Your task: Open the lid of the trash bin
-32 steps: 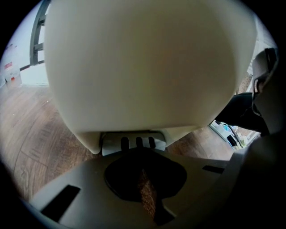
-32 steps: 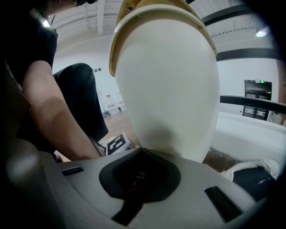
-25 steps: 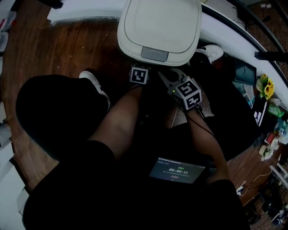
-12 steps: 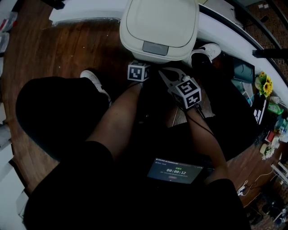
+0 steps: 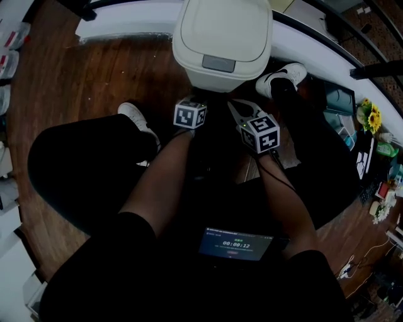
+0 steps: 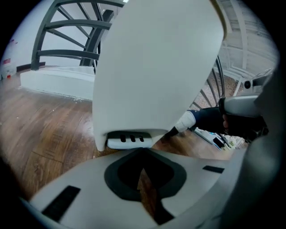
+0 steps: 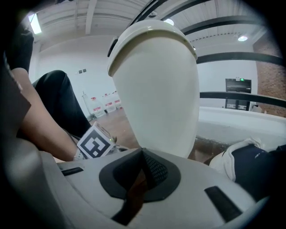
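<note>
The trash bin (image 5: 221, 38) stands on the wooden floor (image 5: 94, 75) with its cream lid (image 5: 220, 25) down; a grey latch (image 5: 218, 63) sits at the lid's front edge. Low on the bin's front, the left gripper view shows a grey pedal (image 6: 129, 140) with three slots. The left gripper (image 6: 142, 156) is just in front of that pedal, its jaws brought together at the tips with nothing between them; whether they touch the pedal I cannot tell. Beside it, to the bin's front right, the right gripper (image 7: 143, 153) points up at the bin's side, its jaws likewise closed and empty. A white shoe (image 5: 283, 74) rests just right of the bin and another (image 5: 135, 118) front left of it. A curved white ledge (image 5: 126, 19) runs behind the bin
</note>
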The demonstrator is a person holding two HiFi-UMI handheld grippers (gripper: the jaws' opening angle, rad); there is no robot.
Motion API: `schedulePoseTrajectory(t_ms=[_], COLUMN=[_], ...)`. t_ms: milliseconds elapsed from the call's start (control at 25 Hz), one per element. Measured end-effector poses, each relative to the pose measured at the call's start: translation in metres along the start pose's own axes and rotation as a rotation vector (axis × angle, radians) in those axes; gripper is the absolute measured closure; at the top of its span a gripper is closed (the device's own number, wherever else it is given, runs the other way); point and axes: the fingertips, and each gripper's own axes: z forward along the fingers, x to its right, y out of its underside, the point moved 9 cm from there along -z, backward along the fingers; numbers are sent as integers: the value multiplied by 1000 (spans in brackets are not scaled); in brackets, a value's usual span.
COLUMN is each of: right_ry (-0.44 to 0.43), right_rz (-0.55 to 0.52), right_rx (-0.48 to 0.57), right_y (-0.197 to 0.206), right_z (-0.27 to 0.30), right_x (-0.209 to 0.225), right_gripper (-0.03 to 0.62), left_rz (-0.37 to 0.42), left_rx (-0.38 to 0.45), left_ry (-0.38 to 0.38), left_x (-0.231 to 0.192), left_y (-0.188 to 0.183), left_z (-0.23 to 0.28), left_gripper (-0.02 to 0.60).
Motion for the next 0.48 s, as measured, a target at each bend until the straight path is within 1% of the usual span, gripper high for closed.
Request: schedulePoseTrajectory(t_ms=[160,280,400,480], right_ry=[1,-9,-15,-15], right_rz=[-21,-9,-6,-21], right_rx=[26,70,131,167], right_y=[-3,-6,-13,-22], right_z=[-11,-23,-40,-51], right_x=[-12,-20,-24,-25], right_gripper=[574,574,574,574], left_rz=[76,110,110,126], left_rx=[30,103,186,220], left_ry=[66,106,132,152], left_x=[12,26,46,66], left_y=[-5,-23,-43,-56], left_z=[-21,-43,-66,-79], left_gripper=[557,557,557,557])
